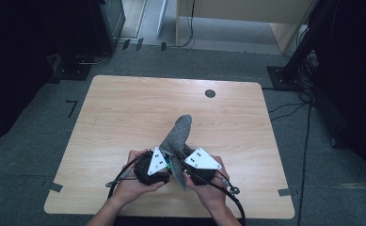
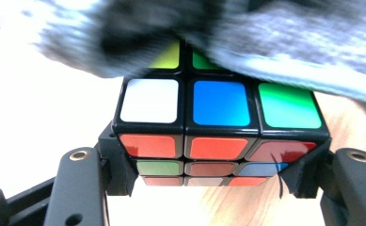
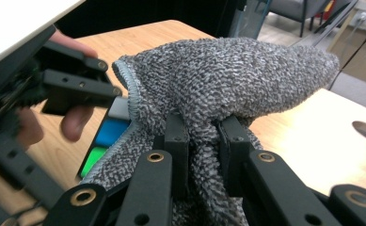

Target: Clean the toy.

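A puzzle cube (image 2: 218, 136), three cells by three, glossy black plastic with rounded square stickers, sits clamped between the black jaws of the left gripper (image 2: 216, 181). In the left gripper view its near face shows a row of red-orange stickers over a row of green, red and blue; the upper face shows white, blue and green cells, with yellow-green and green cells behind them at twelve o'clock. The jaws press on opposite side faces of the cube at nine and three o'clock, closed as far as the cube allows.

A grey terry cloth (image 3: 227, 80), looped and nubbly in texture with a stitched, rolled hem, drapes over the far part of the cube; in the left gripper view it appears as a blurred grey mass (image 2: 246, 37) across the top. In the right gripper view the cube's blue and green cells (image 3: 106, 136) show under the hem at eight o'clock. The right gripper (image 3: 204, 141) pinches a gathered fold of this cloth between its two narrow matte-black pads, jaws drawn nearly together on the fabric.

In the high view, cube and cloth (image 1: 178, 134) lie at the near middle of the table (image 1: 124, 113), a pale wood-grain rectangle with rounded corners; the cloth rises as a blunt cone toward one o'clock. The left gripper (image 1: 153, 165) and right gripper (image 1: 200, 162) flank it at seven and five o'clock, each topped by a pale three-cornered plate and held by a hand. A round dark grommet (image 1: 210, 93) marks the table at one o'clock.
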A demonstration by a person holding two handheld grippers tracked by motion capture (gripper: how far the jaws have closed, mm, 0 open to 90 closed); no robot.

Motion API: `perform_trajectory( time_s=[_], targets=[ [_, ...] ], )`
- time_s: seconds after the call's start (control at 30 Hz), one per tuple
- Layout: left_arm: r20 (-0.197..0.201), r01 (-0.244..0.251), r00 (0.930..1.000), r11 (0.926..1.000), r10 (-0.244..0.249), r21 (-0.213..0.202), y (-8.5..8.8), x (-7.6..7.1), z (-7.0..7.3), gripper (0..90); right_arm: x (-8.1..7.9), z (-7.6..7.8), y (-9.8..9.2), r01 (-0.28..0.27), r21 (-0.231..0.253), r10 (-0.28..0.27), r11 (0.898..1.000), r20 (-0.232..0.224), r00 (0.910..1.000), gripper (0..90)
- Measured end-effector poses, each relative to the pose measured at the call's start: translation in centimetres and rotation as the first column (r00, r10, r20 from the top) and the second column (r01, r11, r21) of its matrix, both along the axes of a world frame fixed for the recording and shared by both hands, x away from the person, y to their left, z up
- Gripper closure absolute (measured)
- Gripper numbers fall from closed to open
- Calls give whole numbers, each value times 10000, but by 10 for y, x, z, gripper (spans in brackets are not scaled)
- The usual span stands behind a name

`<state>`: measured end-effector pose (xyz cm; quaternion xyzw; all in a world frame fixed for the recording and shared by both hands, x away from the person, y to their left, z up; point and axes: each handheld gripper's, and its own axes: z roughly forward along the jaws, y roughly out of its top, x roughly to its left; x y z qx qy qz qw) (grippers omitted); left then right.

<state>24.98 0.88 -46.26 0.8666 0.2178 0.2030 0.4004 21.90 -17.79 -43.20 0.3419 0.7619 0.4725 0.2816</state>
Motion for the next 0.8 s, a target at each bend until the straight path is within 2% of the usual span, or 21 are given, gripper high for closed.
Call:
perform_trajectory(
  time_s=[0.07, 0.1, 0.17, 0.2, 0.27, 0.33, 0.4, 0.47, 0.53, 0.57, 0.63, 0.67, 0.7, 0.8],
  targets=[
    [-206, -142, 9997, 9999, 140, -83, 1, 2, 0, 346, -7, -1, 9, -473, -200, 478, 9987, 248, 9986, 782],
    [-218, -129, 9997, 9999, 127, -114, 0, 1, 0, 346, -11, -2, 16, -1003, -335, 1013, 9944, 320, 9943, 781],
    [-13, 115, 9999, 9999, -115, -7, -3, -3, 0, 346, -15, -2, 26, -1387, -597, 1419, 9885, 533, 9884, 782],
    [106, 160, 9998, 9998, -159, -101, -5, -5, 0, 346, -16, -1, 29, -1337, -697, 1380, 9886, 610, 9886, 783],
    [145, 187, 9997, 9997, -185, -164, -4, -5, 2, 346, -11, 1, 23, -1224, -356, 1242, 9918, 554, 9907, 783],
    [-2, 48, 10000, 9992, -48, -396, -1, -3, 3, 346, -5, 2, 11, -584, -41, 586, 9983, 584, 9966, 783],
    [-121, -135, 9998, 9983, 129, -559, 4, 1, 4, 346, -1, 3, 0, -22, 163, 16, 9999, 365, 9993, 783],
    [-317, -303, 9991, 9970, 281, -714, 7, 4, 5, 346, -3, 2, -1, -177, 409, 165, 9990, 285, 9995, 782],
    [-433, -272, 9988, 9964, 238, -805, 6, 4, 4, 346, -11, 1, 10, -605, 50, 601, 9982, 682, 9959, 781],
    [-376, -174, 9992, 9966, 144, -804, 5, 3, 3, 346, -13, 0, 16, -1041, -24, 1040, 9946, 735, 9919, 781],
    [-279, -17, 9996, 9974, -3, -726, 4, 1, 2, 346, -16, -1, 23, -1335, -209, 1348, 9908, 764, 9879, 782],
    [-286, 46, 9996, 9969, -69, -785, 4, 1, 2, 346, -16, -1, 23, -1308, -299, 1328, 9910, 795, 9879, 783],
    [-326, 109, 9994, 9961, -138, -874, 5, 1, 3, 346, -14, 0, 21, -1234, -171, 1243, 9922, 728, 9896, 784],
    [-309, 23, 9995, 9956, -52, -934, 8, 2, 5, 346, -5, 3, 5, -329, 154, 318, 9993, 661, 9973, 785]
  ],
)
